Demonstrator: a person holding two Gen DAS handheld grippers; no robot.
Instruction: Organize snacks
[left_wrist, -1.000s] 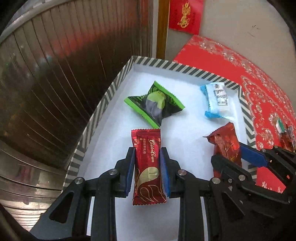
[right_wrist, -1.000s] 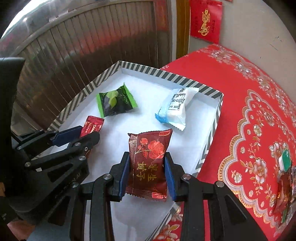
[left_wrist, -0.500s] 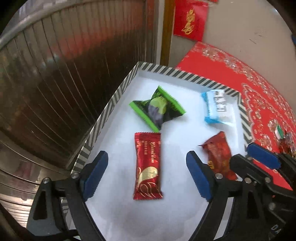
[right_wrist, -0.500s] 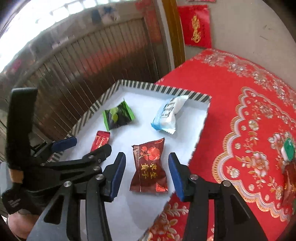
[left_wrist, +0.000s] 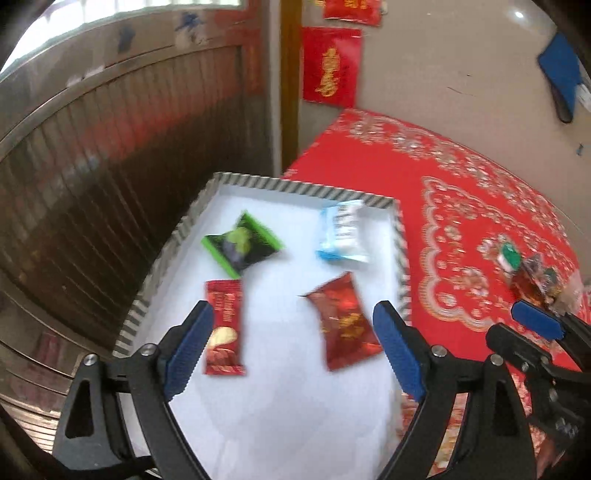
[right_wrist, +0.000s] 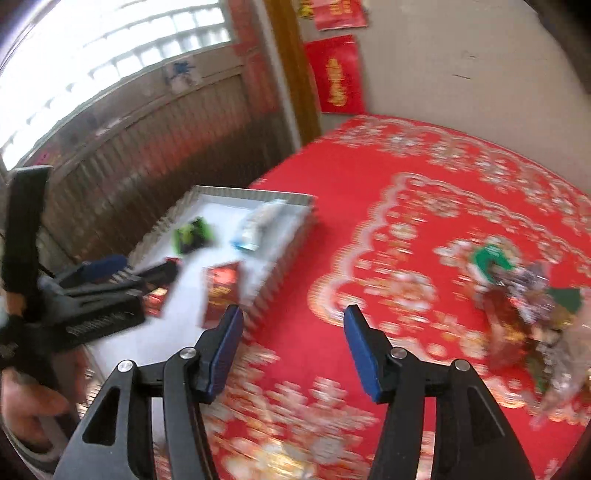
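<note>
A white tray with a striped rim (left_wrist: 400, 236) holds a long red bar (left_wrist: 224, 326), a red rose packet (left_wrist: 341, 321), a green packet (left_wrist: 242, 245) and a blue-white packet (left_wrist: 343, 236). My left gripper (left_wrist: 293, 347) is open and empty above the tray's near part. My right gripper (right_wrist: 291, 350) is open and empty over the red cloth, right of the tray (right_wrist: 291, 236). A pile of loose snacks (right_wrist: 524, 295) lies to its right, also showing in the left wrist view (left_wrist: 528, 273).
The red patterned tablecloth (right_wrist: 406, 177) covers the table. A dark slatted wall (left_wrist: 92, 166) stands left of the tray. A beige wall with red paper decorations (left_wrist: 330, 64) is behind.
Both grippers let go of their red packets, which now lie in the tray. Both have pulled back and up; the right one has swung right over the cloth.
</note>
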